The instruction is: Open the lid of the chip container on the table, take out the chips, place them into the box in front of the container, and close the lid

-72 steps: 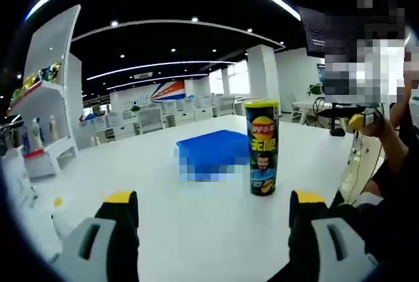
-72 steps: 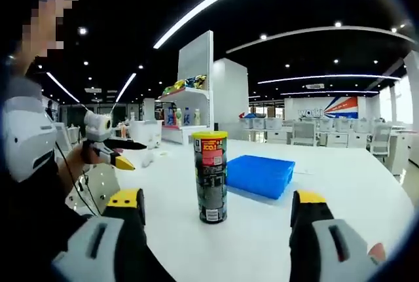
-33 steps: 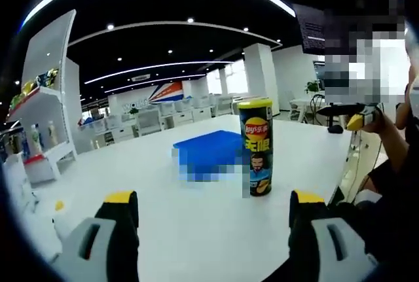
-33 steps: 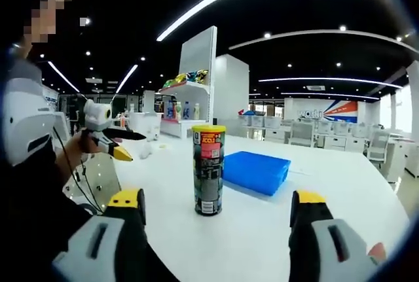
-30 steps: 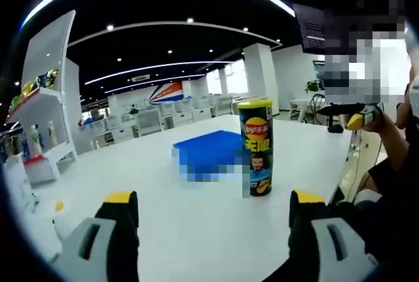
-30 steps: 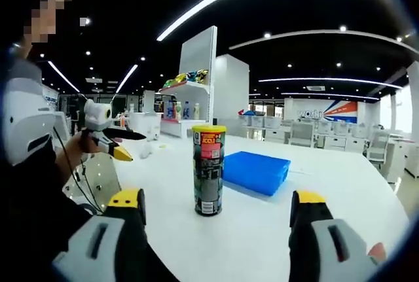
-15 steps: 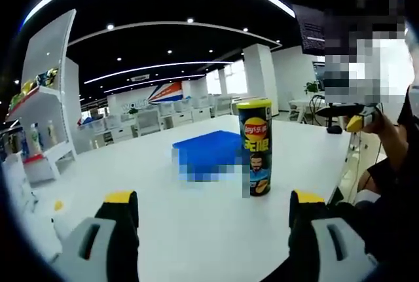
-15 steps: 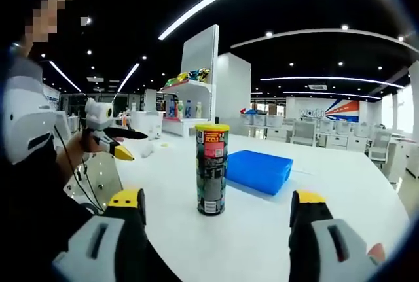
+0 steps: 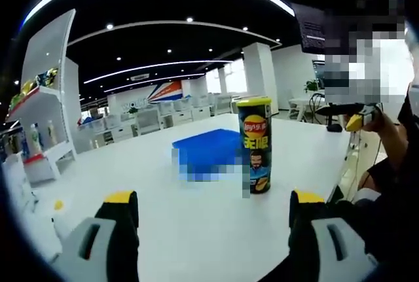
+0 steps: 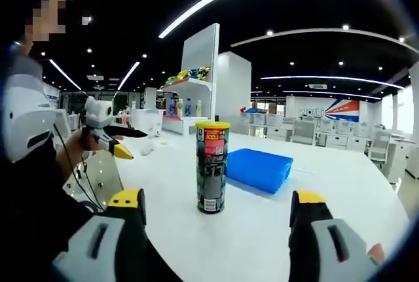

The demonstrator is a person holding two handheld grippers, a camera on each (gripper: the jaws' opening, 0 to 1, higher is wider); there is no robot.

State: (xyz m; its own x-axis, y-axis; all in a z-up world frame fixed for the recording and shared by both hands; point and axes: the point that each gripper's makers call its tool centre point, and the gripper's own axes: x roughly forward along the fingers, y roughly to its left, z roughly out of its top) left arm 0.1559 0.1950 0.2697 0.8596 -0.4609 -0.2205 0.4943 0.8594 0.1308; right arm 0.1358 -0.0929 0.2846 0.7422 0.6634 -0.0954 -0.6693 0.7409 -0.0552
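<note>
Chip container (image 9: 255,145) stands upright on the white table (image 9: 196,216), its yellow lid (image 10: 213,125) still on, well in from the edges, with the blue box (image 10: 258,169) just behind it. Both grippers are held back from it with jaws spread wide and nothing between them: the left gripper (image 9: 213,216) and the right gripper (image 10: 216,216). In the right gripper view, the left gripper hangs beyond the table's edge.

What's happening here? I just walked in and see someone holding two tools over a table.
A person holds a set of tongs in each hand, both open and short of the upright chip can on the white table. Its yellow lid is on. The blue box lies just behind it. Nothing is gripped yet.
</note>
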